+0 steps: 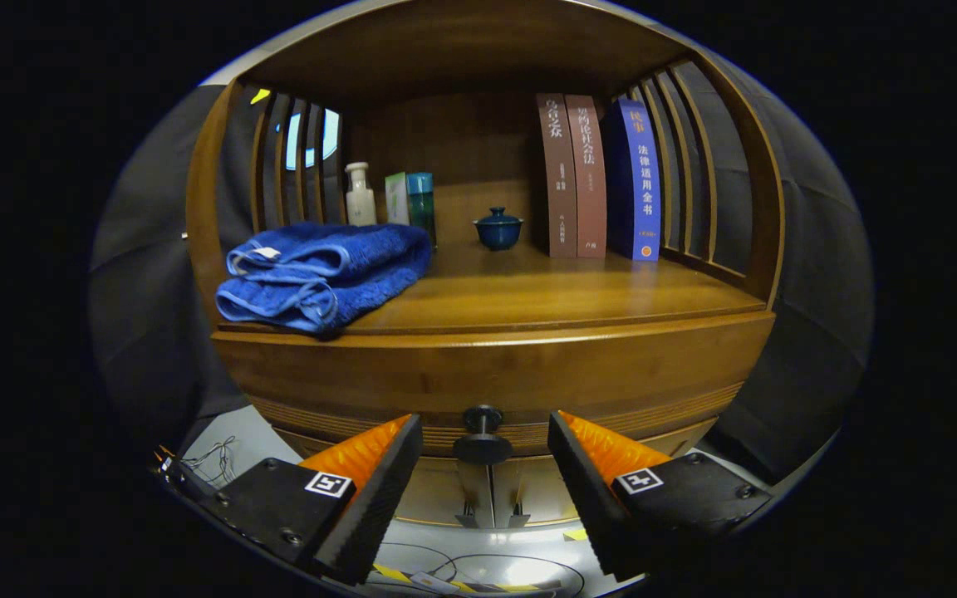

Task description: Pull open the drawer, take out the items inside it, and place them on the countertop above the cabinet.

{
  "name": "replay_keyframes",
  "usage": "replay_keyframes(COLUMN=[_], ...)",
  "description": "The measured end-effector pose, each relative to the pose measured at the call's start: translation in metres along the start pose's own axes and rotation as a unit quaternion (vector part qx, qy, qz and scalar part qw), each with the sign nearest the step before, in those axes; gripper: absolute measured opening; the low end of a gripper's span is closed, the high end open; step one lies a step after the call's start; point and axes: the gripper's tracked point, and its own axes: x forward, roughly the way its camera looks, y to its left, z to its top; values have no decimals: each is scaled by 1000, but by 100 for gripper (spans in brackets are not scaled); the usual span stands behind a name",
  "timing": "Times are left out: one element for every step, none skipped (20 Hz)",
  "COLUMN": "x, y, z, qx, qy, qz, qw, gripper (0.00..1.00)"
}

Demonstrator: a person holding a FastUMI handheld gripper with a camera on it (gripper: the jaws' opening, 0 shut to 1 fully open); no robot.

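One small dark round knob [483, 432] on the wooden drawer front [495, 390] sits squarely between the spread fingers [379, 490] of the gripper [485, 490], level with their tips and sticking out toward the camera. The jaws stand released, touching nothing. By my judgement they need only close straight in on the knob, then draw back. Above the drawer, the wooden tabletop [553, 291] carries a folded blue towel [321, 274] and a blue lidded cup [498, 228].

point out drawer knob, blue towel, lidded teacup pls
drawer knob [483, 447]: gripper view, dark round head, between the open fingers.
blue towel [325, 274]: gripper view, top fold.
lidded teacup [498, 229]: gripper view, bowl.
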Motion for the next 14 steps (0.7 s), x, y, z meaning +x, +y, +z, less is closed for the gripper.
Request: replay_keyframes(x=[5, 9, 14, 17, 20, 23, 23, 22, 27, 20, 24, 21, 22, 19], y=[-1, -1, -2, -1, 0, 0, 2, 0, 1, 1, 1, 1, 0, -1], z=[-3, -6, -8, -12, -16, -18, -20, -21, -20, -16, -19, -19, -19, -18], qx=[0, 0, 1, 2, 1, 0, -1, 1, 6, 11, 13, 8, -2, -8], qy=[1, 3, 7, 13, 20, 23, 26, 24, 21, 21, 22, 22, 26, 27], qz=[-3, -5, -5, -4, -3, -4, 1, 0, 2, 6, 8, 6, 2, 2], qw=[1000, 1000, 1000, 1000, 1000, 1000, 1000, 1000, 1000, 1000, 1000, 1000, 1000, 1000], gripper=[99, 99, 99, 91, 84, 76, 68, 60, 53, 49, 45, 41, 35, 30])
